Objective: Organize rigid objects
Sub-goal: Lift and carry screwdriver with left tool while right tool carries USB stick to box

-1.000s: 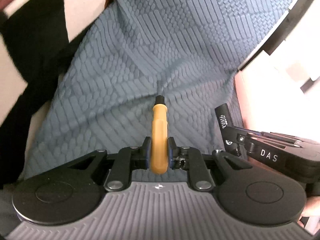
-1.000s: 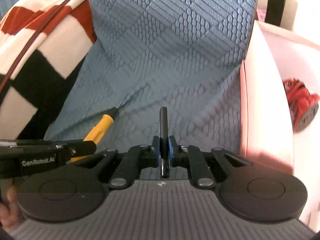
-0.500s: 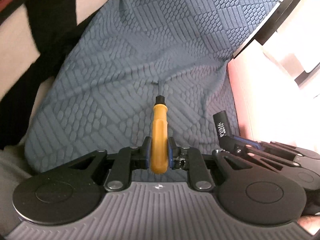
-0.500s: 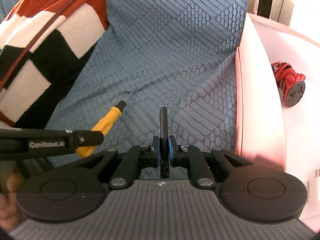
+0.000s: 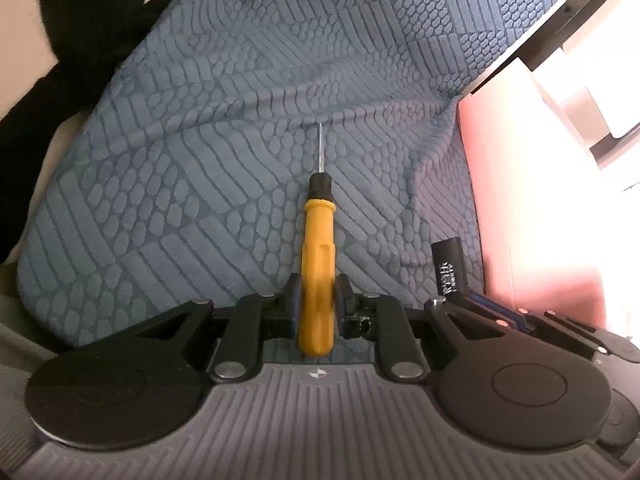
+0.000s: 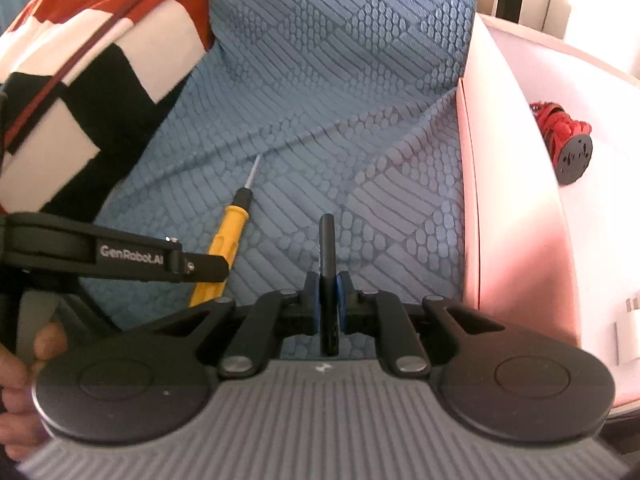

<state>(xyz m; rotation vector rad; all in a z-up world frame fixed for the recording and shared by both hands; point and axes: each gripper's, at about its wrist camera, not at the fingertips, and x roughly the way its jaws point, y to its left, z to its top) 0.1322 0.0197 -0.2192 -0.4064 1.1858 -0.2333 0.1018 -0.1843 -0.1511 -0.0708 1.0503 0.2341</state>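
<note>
My left gripper (image 5: 317, 300) is shut on the yellow handle of a small screwdriver (image 5: 318, 248), whose thin metal tip points away over the blue quilted cover (image 5: 240, 120). The same screwdriver (image 6: 230, 236) shows at the left of the right wrist view, under the left gripper's arm. My right gripper (image 6: 328, 296) is shut on a flat black stick-like object (image 6: 327, 248) that stands upright between the pads; the same black object (image 5: 448, 268), with white print, shows at the right of the left wrist view. A pink box (image 6: 512, 216) stands just right of both grippers.
Inside the pink box lies a red toy with a black round base (image 6: 566, 140). A red, white and black checked cloth (image 6: 88, 80) is bunched at the left. A hand (image 6: 20, 356) grips the left tool's handle. White furniture edges (image 5: 580, 60) lie beyond the box.
Both grippers have shifted to the right toward the pink box, which now fills more of each view. The checked cloth has slid left. Both grips are unchanged.
</note>
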